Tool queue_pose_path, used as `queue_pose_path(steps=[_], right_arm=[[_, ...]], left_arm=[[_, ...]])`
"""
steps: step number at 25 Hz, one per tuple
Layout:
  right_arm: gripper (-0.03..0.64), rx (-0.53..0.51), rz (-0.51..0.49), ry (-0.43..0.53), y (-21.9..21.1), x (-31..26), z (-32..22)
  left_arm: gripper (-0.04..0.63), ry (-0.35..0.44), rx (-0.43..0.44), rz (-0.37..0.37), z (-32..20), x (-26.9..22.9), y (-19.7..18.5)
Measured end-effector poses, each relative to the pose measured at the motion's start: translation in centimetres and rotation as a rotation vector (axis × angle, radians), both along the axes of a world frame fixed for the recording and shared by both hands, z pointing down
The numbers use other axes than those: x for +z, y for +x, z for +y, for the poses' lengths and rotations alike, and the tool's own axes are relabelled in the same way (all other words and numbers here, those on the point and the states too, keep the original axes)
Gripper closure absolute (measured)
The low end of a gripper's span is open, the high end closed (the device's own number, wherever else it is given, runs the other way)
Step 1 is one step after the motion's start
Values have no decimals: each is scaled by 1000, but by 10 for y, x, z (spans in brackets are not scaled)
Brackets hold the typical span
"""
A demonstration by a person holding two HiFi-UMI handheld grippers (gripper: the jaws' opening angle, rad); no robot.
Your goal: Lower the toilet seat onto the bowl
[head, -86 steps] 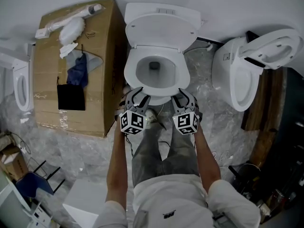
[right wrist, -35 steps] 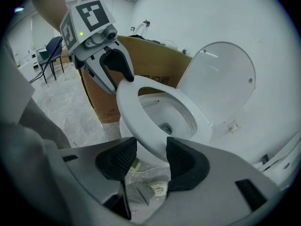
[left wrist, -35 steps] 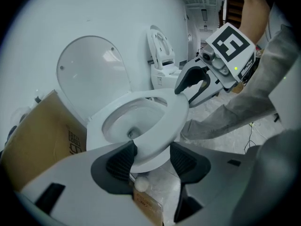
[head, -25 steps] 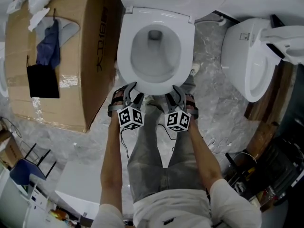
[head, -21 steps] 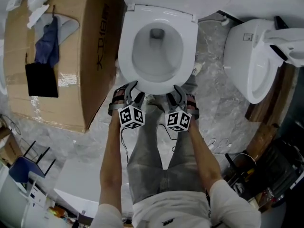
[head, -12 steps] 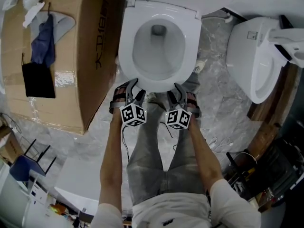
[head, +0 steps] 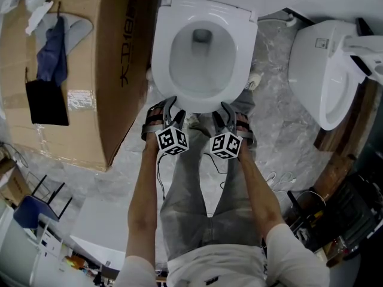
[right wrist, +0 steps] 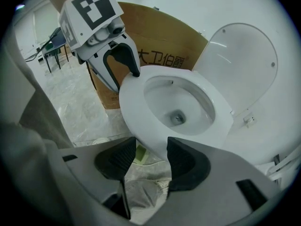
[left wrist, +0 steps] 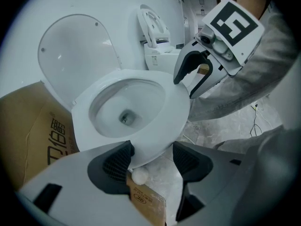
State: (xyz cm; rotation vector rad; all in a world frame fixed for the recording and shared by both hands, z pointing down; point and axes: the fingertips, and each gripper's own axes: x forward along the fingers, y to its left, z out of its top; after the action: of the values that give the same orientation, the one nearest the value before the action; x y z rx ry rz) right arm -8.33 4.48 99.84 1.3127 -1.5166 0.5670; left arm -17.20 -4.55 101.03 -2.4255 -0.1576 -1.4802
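The white toilet seat (head: 161, 70) lies flat on the bowl, and the lid (left wrist: 75, 46) stands upright behind it. My left gripper (head: 169, 107) is at the front left of the seat's rim and my right gripper (head: 229, 113) at the front right. In the left gripper view the seat's front edge (left wrist: 174, 107) sits between the left gripper's (left wrist: 150, 154) open jaws, which have just been opening. In the right gripper view the rim (right wrist: 136, 107) sits just ahead of the right gripper's (right wrist: 150, 157) open jaws, which have also just been opening. Neither gripper's pads press on the rim.
A large cardboard box (head: 78, 70) stands to the left of the toilet with cloths on top. Another white toilet (head: 326, 70) is at the right. The person's legs (head: 203, 184) and cables lie on the marbled floor below the grippers. A small white ball (left wrist: 139, 175) lies under the rim.
Both grippers have sunk slightly at the front of the rim. The head view has closed in on the toilet since the oldest frame, with the lid now at the top edge.
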Motion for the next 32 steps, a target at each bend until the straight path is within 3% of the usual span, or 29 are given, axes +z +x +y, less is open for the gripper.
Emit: queue_pose_path(steps=[10, 14, 19, 24, 32], right_arm=[[408, -8, 0, -20, -1, 12, -1], [411, 43, -14, -17, 0, 7, 2], [420, 102, -29, 44, 5, -23, -4], [446, 188, -55, 177, 15, -86, -23], [475, 269, -69, 412, 32, -206, -61]], left_arm=[[308, -50, -6, -20, 2, 11, -1], [321, -76, -51, 3, 1, 1, -1], [353, -112, -190, 117, -15, -39, 8], [381, -160, -337, 266, -30, -99, 19], [407, -161, -418, 478, -42, -206, 44]])
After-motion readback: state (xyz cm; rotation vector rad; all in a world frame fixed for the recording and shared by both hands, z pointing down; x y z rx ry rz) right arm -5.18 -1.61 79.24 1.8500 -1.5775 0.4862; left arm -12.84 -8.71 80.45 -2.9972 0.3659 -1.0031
